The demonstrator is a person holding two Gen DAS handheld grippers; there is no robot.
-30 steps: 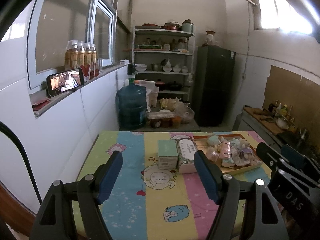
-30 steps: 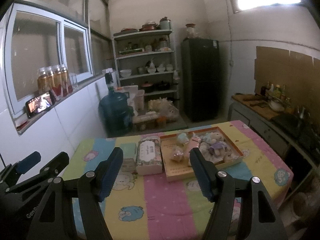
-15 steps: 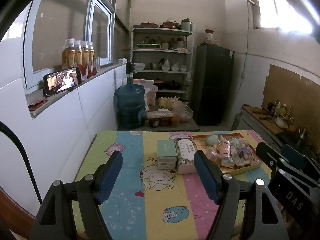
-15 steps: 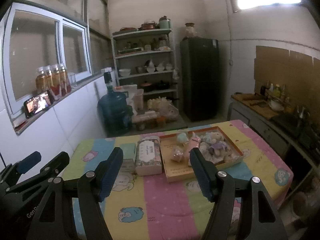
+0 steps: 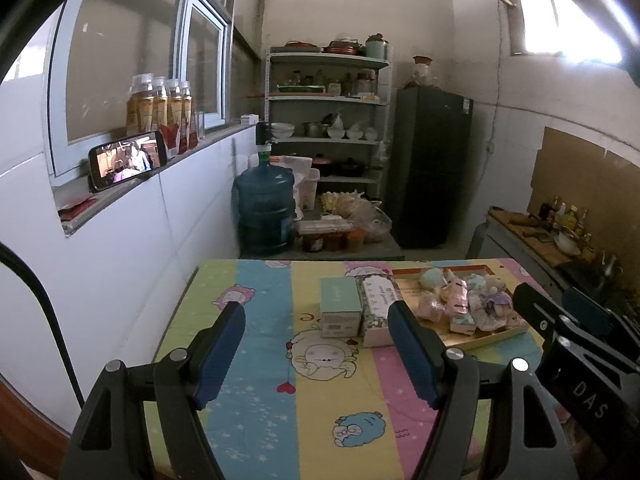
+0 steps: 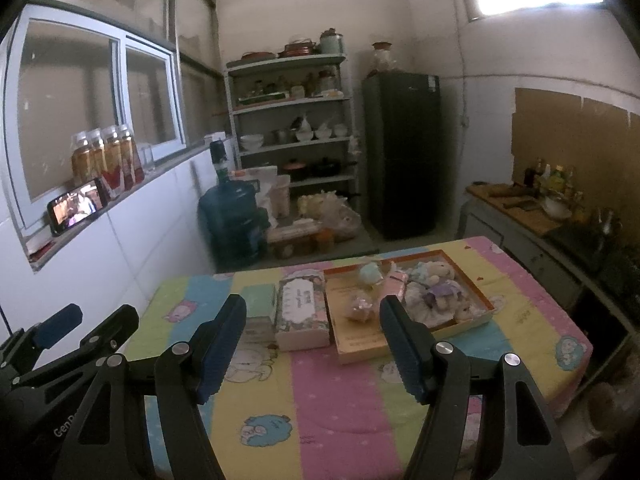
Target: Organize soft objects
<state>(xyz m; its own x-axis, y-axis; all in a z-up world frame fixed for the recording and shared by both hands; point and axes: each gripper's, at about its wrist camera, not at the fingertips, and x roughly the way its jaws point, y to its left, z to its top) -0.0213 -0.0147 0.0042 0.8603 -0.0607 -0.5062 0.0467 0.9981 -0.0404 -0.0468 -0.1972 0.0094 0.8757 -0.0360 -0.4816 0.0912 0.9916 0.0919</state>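
Observation:
A shallow orange tray [image 6: 362,346] at the far right of the table holds several small plush toys [image 6: 434,282]; the tray also shows in the left wrist view [image 5: 486,338], with the toys [image 5: 460,298] piled in it. Left of the tray stand a patterned box [image 6: 302,312] and a mint-green box [image 5: 340,300]. My left gripper [image 5: 316,350] is open and empty above the near table. My right gripper [image 6: 312,344] is open and empty, held back from the tray.
The table carries a striped cartoon cloth [image 5: 260,392]. A white wall runs along its left side. Beyond it stand a blue water jug [image 5: 264,210], a shelf of dishes [image 5: 326,112] and a dark fridge [image 5: 434,166]. A counter [image 6: 524,216] stands right.
Both views have shifted slightly; the table scene sits a little higher and farther in view. Both grippers stay open, and nothing on the table has moved.

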